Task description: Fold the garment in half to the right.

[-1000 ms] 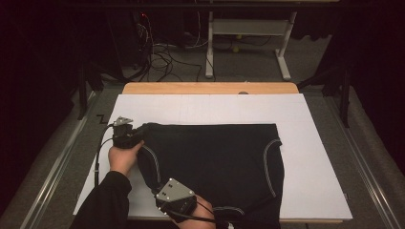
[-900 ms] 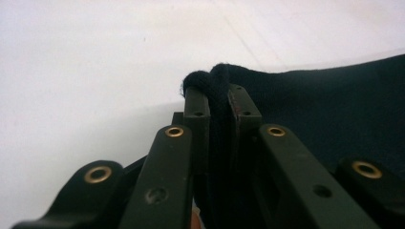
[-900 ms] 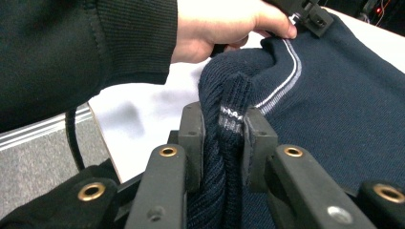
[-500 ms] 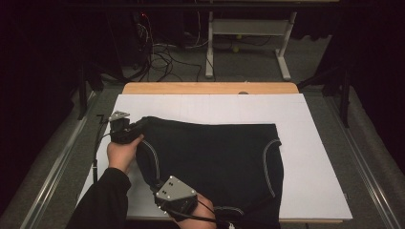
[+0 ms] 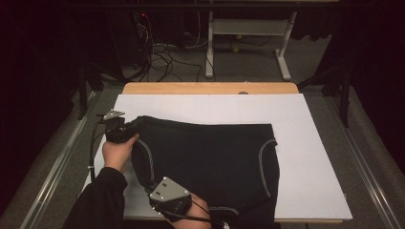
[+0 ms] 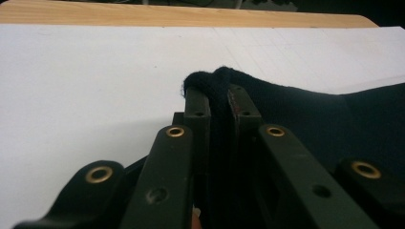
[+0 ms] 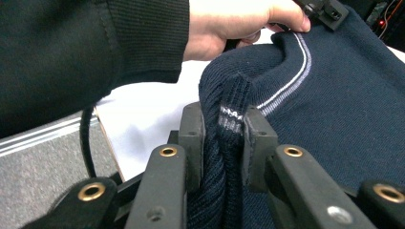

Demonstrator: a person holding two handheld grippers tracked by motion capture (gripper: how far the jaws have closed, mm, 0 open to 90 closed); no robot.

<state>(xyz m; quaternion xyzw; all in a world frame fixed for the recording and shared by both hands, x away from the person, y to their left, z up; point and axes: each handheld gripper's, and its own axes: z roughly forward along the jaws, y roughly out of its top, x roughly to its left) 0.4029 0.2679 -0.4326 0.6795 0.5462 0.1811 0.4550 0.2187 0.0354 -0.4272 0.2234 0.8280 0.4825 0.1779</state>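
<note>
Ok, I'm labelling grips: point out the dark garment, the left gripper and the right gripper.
dark garment (image 5: 210, 152), high view, flat middle.
left gripper (image 6: 220, 98), left gripper view, between fingertips.
right gripper (image 7: 224, 124), right gripper view, between fingertips.

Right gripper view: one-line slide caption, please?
Right tongs shut on a bunched fold of the dark knit garment with pale trim, the person's other hand beyond.

No readable text, label, brand, number or sign appears on anything here.

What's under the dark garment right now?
The garment lies on the white board, which shows bare all around it. Both grippers pinch its left edge. Anything beneath the cloth itself is covered and cannot be seen.
</note>
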